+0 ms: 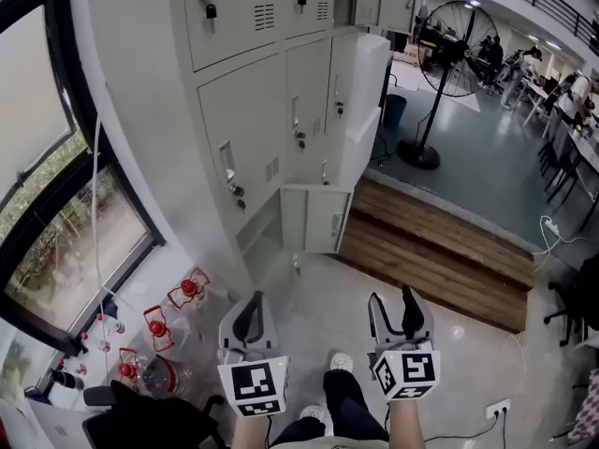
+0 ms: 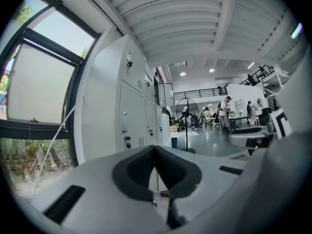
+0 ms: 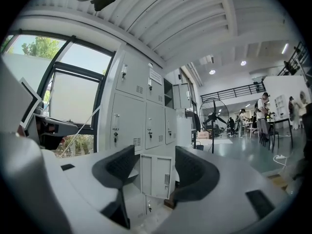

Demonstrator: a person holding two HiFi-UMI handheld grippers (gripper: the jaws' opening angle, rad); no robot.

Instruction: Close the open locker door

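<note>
A bank of grey lockers (image 1: 253, 110) stands ahead and to the left. In its bottom row one small door (image 1: 316, 219) hangs open, swung out toward the wooden step. That open door (image 3: 156, 176) also shows between the jaws in the right gripper view, some way off. My left gripper (image 1: 248, 324) is low in the head view, over the floor, and its dark pads (image 2: 141, 172) meet at the tip, so it is shut and holds nothing. My right gripper (image 1: 396, 314) is beside it, open and empty, with a wide gap between its pads (image 3: 195, 172). Both are well short of the lockers.
A wooden step (image 1: 440, 251) runs to the right of the lockers. Behind it stand a pedestal fan (image 1: 440, 73) and a blue bin (image 1: 394, 110). Red-capped glass bottles (image 1: 159, 330) sit on the floor by the window (image 1: 56, 213). People work at desks at the far right.
</note>
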